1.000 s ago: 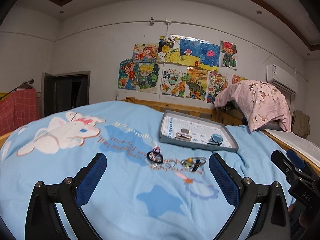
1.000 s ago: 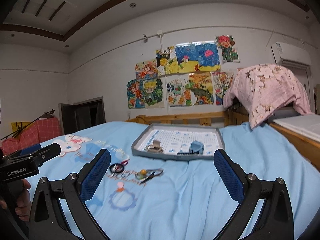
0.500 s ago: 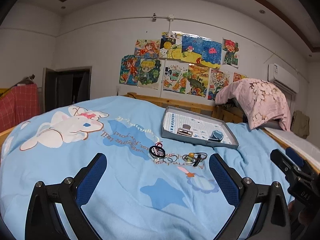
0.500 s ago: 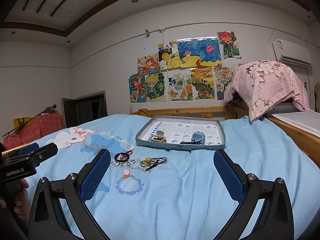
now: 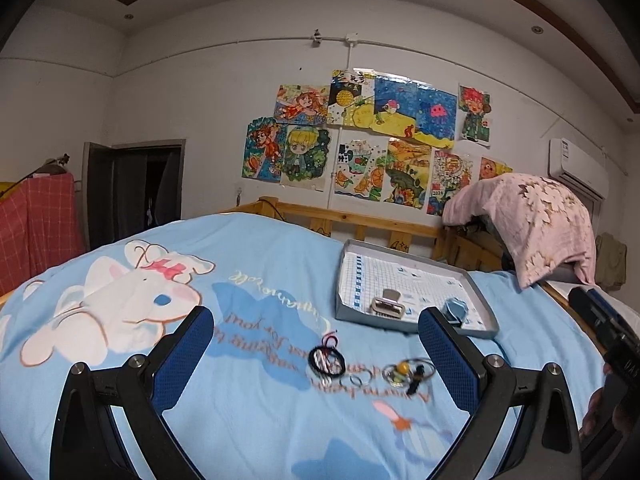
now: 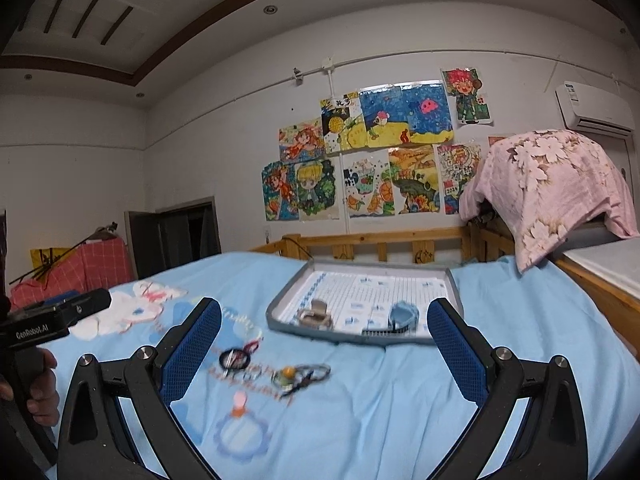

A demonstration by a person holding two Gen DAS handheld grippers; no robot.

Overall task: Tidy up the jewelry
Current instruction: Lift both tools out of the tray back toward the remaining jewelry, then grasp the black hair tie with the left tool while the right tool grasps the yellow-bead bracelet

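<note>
Left wrist view: both grippers, left (image 5: 316, 354) and right (image 6: 324, 344), gape wide, empty. Small black-corded ring bundle (image 5: 326, 360) lies mid-bedspread (image 5: 248, 272), before the grey tray (image 5: 478, 296); probably light, slippery, so pinch its cord.

You face a white wall (image 5: 208, 92) hung with a cluster of bright children's drawings (image 5: 360, 140). Below them a wooden rail (image 6: 380, 242) ends the bed (image 5: 260, 264), which wears a light blue sheet printed with a white rabbit. A pink floral cloth (image 6: 548, 184) drapes something to your right, under an air conditioner (image 6: 596, 112). To your left stands a dark doorway (image 5: 132, 188) beside red checked fabric (image 5: 36, 216). Recessed lights (image 6: 270, 9) dot the ceiling.
</note>
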